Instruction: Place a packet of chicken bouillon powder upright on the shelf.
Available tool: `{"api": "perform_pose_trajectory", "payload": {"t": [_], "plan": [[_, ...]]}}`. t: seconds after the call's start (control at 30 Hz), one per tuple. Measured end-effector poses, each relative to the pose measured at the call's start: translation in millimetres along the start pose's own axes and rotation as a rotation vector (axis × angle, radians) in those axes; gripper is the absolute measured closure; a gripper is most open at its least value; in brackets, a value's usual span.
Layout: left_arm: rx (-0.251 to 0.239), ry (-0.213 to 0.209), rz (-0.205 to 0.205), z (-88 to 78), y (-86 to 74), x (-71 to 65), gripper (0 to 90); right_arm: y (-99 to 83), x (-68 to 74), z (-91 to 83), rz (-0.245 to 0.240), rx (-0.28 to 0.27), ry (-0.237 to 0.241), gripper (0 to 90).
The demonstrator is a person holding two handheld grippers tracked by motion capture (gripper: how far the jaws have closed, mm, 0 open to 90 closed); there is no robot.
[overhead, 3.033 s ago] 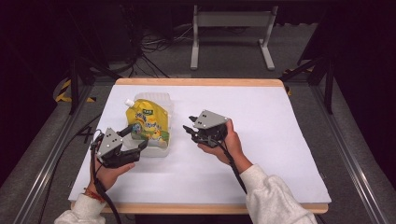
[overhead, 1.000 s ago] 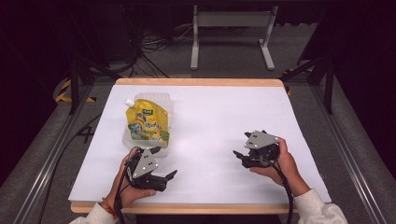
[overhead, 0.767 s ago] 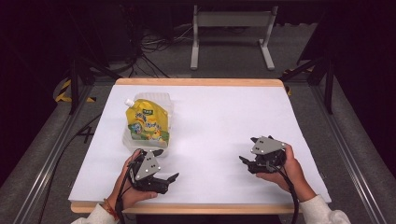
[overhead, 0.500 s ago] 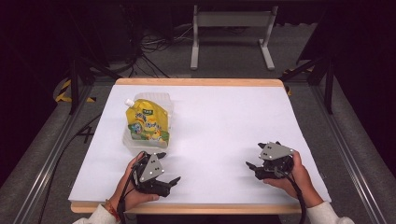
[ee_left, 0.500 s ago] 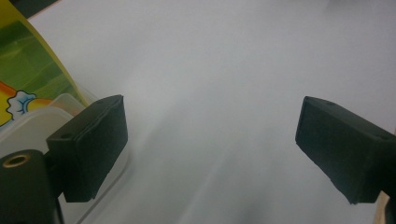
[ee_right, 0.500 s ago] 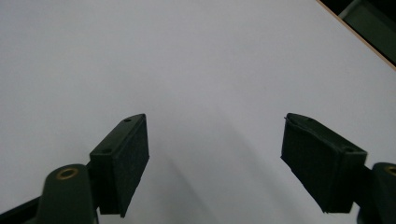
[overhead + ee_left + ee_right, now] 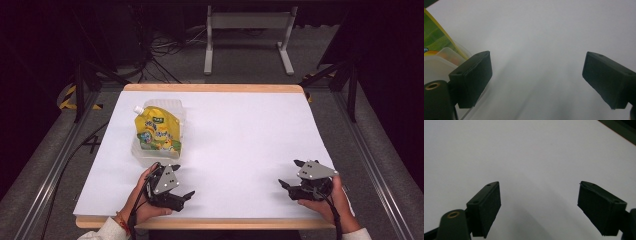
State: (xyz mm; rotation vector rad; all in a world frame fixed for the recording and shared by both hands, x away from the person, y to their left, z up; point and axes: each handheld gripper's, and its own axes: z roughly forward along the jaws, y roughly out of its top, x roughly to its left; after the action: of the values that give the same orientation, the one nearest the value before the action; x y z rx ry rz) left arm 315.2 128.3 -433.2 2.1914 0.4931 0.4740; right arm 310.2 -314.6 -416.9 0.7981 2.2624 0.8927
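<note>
Yellow spouted drink pouch (image 7: 157, 129) on its clear plastic tub (image 7: 159, 156) lies just beyond the wide-jawed left gripper (image 7: 186, 196) near the white-topped table's (image 7: 240, 140) front edge; right gripper (image 7: 291, 175) also wide, well apart

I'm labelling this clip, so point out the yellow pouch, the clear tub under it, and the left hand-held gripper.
Pouch (image 7: 156, 129), high view, middle of its printed front.
Tub (image 7: 146, 158), high view, near rim below the pouch.
Left hand-held gripper (image 7: 537, 81), left gripper view, midway between its open jaws.

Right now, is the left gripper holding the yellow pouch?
No, the left gripper is open with nothing between its jaws; the yellow pouch lies apart on the clear container.
</note>
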Motion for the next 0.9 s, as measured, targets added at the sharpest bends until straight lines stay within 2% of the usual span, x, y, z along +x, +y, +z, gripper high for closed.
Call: {"api": "perform_pose_trajectory", "payload": {"t": [0.33, 0.43, 0.5, 0.6, 0.73, 0.9], "plan": [[0.012, -0.024, 0.008, 1.8, -2.7, 1.5, 9.7, -34.1, -7.2, -17.6, 0.113, -0.011, -0.040, 16.2], [0.020, -0.032, 0.009, 2.8, -4.0, 1.7, 9.7, -42.8, -7.5, -21.4, 0.146, 0.000, -0.059, 15.6], [0.027, -0.035, 0.021, 3.1, -4.6, 2.3, 9.7, -48.1, -7.5, -23.5, 0.151, 0.013, -0.075, 15.2], [0.029, -0.047, 0.017, 4.5, -6.1, 2.8, 9.7, -54.0, -7.9, -28.0, 0.178, 0.012, -0.097, 15.0], [0.039, -0.052, 0.033, 7.4, -5.5, 3.4, 9.7, -58.8, -8.1, -30.8, 0.213, 0.001, -0.116, 14.5], [0.040, -0.056, 0.041, 10.5, -3.9, 2.9, 9.5, -62.0, -7.1, -30.5, 0.227, 0.006, -0.131, 13.9]]}}
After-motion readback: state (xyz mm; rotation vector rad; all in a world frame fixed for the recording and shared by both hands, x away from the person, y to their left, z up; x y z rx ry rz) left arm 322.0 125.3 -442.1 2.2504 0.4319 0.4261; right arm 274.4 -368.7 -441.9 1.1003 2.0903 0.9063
